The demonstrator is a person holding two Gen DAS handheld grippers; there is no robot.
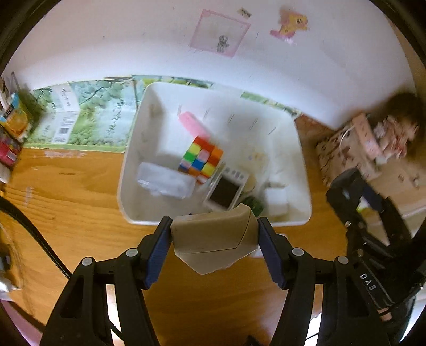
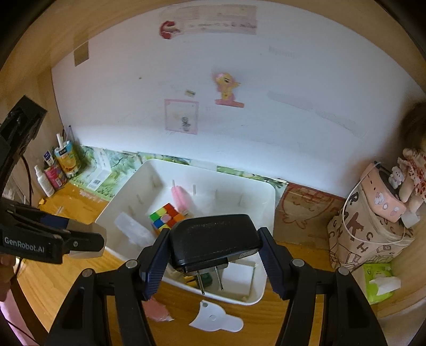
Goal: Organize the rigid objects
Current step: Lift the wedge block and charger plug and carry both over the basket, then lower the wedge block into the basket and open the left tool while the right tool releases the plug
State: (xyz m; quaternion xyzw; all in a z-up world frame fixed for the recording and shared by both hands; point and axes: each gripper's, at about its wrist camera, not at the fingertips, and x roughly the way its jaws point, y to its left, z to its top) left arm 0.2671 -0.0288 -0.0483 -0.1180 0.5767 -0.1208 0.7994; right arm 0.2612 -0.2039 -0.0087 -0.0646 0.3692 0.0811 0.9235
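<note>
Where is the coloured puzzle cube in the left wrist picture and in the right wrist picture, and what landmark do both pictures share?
Left wrist view: the puzzle cube lies near the middle of the picture, inside the white bin, beside the pink block.
Right wrist view: the puzzle cube sits left of centre in the white bin, just behind the black charger.
Shared landmark: the pony sticker on the wall.

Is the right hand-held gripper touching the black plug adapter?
Touching. In the right wrist view the right hand-held gripper has both blue pads pressed against the sides of the black plug adapter, holding it above the white bin.
</note>
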